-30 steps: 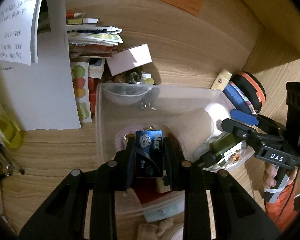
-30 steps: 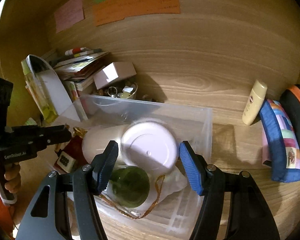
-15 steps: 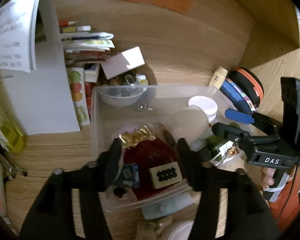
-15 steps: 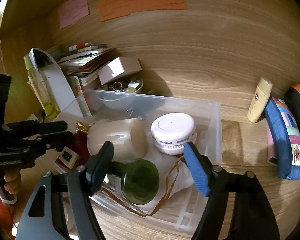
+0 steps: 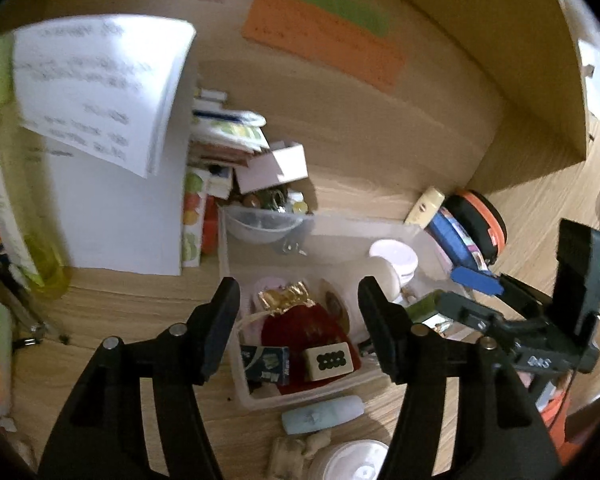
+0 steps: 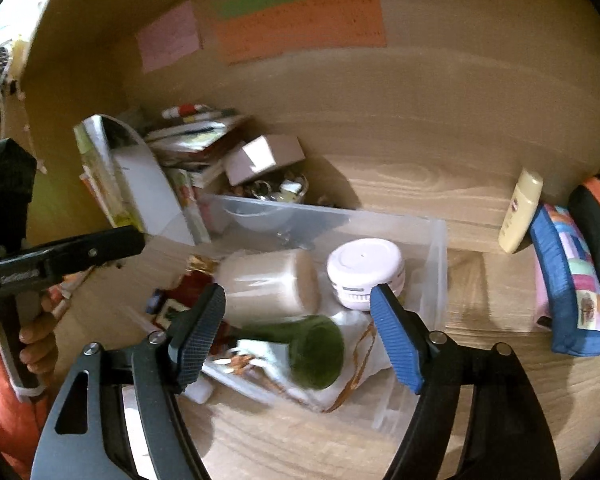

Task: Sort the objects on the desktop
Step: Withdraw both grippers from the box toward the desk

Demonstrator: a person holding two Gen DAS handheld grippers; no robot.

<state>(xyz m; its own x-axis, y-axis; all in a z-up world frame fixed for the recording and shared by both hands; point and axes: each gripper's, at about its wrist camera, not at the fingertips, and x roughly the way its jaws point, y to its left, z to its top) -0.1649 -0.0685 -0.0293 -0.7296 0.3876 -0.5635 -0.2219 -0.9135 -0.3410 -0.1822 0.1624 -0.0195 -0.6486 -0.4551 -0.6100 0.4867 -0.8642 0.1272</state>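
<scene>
My left gripper (image 5: 298, 292) hangs over the near left end of the clear bin (image 5: 233, 360), its jaws opening with nothing pinched between them. The blue staple box (image 5: 266, 364) lies loose in the bin's near corner, beside the mahjong tile (image 5: 329, 360) on the red pouch (image 5: 300, 320). My right gripper (image 6: 298, 296) is spread and empty too, above the green bottle (image 6: 308, 348), which lies on its side at centre frame.

The main risk is the crowding. The bin is heaped, so a careless dip could clip the beige cylinder (image 6: 268, 280) or the white jar (image 6: 364, 272) and set the round things rolling. The cord under the bottle may snag a finger, though the blur leaves me unsure where it runs. My two grippers are also near each other over the same bin, and they could knock together if both reach in.

For room, the bare wood at lower right of the right view is open. At right, the lotion tube (image 6: 520, 208) and the blue pencil case (image 6: 568, 280) line the wall. At upper left, the book stack (image 6: 196, 140) crowds the bin's far corner. A pale tube (image 5: 322, 408) lies just in front of the bin's near wall.
</scene>
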